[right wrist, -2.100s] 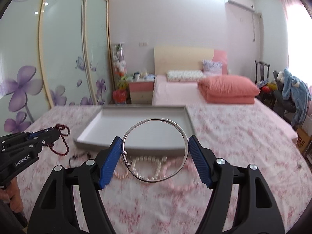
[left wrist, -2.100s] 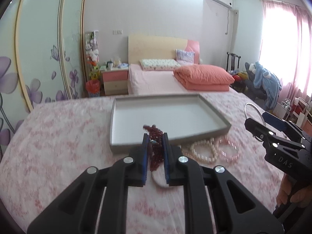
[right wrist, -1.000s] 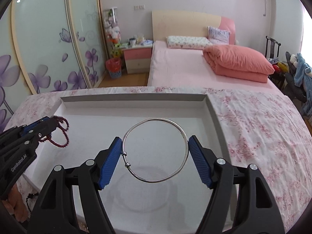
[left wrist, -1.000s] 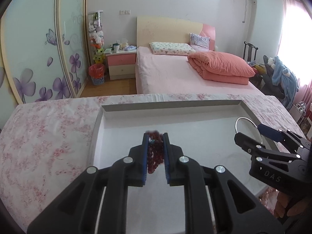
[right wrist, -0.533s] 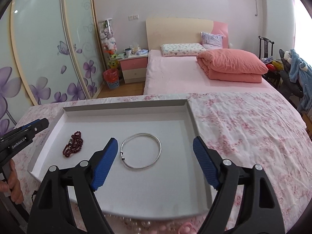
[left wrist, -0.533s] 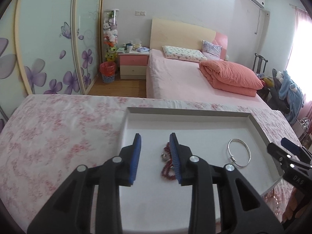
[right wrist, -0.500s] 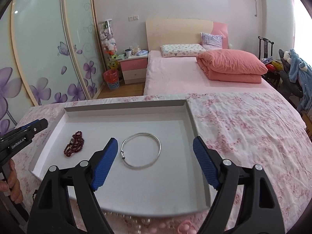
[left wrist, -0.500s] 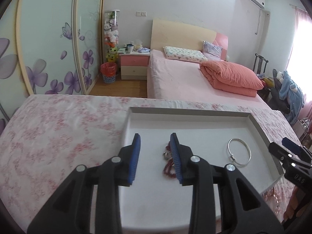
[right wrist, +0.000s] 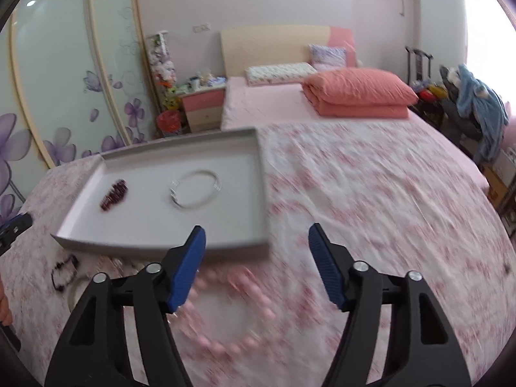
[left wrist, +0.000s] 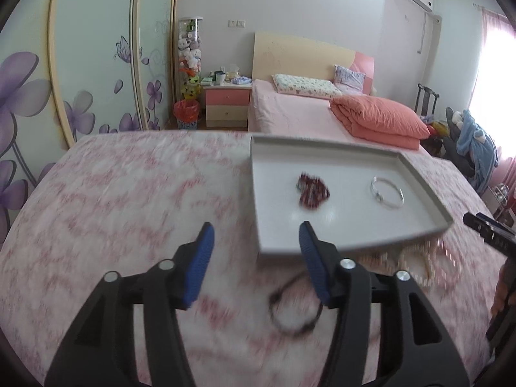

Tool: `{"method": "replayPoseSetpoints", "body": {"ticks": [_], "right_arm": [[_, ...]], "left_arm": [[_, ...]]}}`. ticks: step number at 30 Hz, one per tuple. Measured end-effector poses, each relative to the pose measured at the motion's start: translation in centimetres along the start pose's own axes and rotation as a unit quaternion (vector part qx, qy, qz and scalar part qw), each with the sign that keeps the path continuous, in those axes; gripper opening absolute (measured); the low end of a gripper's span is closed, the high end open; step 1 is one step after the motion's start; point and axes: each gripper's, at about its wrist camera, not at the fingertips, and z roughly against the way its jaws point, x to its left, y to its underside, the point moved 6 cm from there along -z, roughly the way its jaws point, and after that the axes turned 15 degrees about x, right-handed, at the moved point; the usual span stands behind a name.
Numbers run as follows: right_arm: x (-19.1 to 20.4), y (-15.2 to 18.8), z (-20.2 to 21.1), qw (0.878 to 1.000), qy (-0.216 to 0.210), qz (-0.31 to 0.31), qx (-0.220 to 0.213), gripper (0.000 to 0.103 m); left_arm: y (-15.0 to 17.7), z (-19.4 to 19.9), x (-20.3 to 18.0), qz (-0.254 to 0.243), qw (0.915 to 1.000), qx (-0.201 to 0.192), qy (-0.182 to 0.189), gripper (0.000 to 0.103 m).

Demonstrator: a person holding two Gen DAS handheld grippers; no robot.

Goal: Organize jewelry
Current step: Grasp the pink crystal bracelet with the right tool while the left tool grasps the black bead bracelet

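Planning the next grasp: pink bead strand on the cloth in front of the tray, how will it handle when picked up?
The pink bead strand lies in a loose curve, so it is probably floppy and will drape from one pinch point. The beads look round and smooth, so perhaps slippery. It looks small, so likely light.

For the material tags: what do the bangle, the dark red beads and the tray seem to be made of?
Bangle: probably metal, a thin silvery hoop with a bright shine.
Dark red beads: small glossy beads on a string; stone, glass or wood, too blurred to tell.
Tray: smooth matte light grey, possibly plastic or coated board.
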Motion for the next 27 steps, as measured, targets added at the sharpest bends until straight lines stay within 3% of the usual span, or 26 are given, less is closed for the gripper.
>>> {"method": "replayPoseSetpoints", "body": {"ticks": [4, 13, 15, 16, 17, 24, 27], "right_arm": [[-1.7, 1.7, -1.0, 0.999, -0.003, -0.015, 0.033, 0.054], [0.2, 3.9, -4.1, 0.995, 0.008, 0.031, 0.094, 0.04], [0.5, 4.2, -4.3, 0.995, 0.025, 0.041, 0.091, 0.032], [0.8, 4.3, -4.3, 0.995, 0.024, 0.047, 0.09, 0.019], [0.8, 4.4, -4.2, 0.994, 0.02, 0.046, 0.093, 0.016], [0.6, 5.1, -3.6, 0.994, 0.032, 0.05, 0.087, 0.016], [0.7, 5.2, -3.5, 0.994, 0.039, 0.055, 0.081, 0.016]], "left_arm": [[2.1, 0.2, 0.5, -0.009, 0.9999, 0.012, 0.001, 0.064], [4.0, -0.3, -0.7, -0.03, 0.999, 0.031, 0.0, 0.065], [4.3, -0.5, -1.0, -0.039, 0.9987, 0.034, -0.001, 0.065], [4.4, -0.5, -1.1, -0.044, 0.9984, 0.036, -0.001, 0.065], [4.5, -0.7, -1.3, -0.048, 0.9982, 0.037, 0.0, 0.065], [5.0, -2.3, -2.8, -0.075, 0.9955, 0.058, -0.004, 0.065], [4.8, -3.2, -3.1, -0.077, 0.9946, 0.069, -0.011, 0.059]]}}
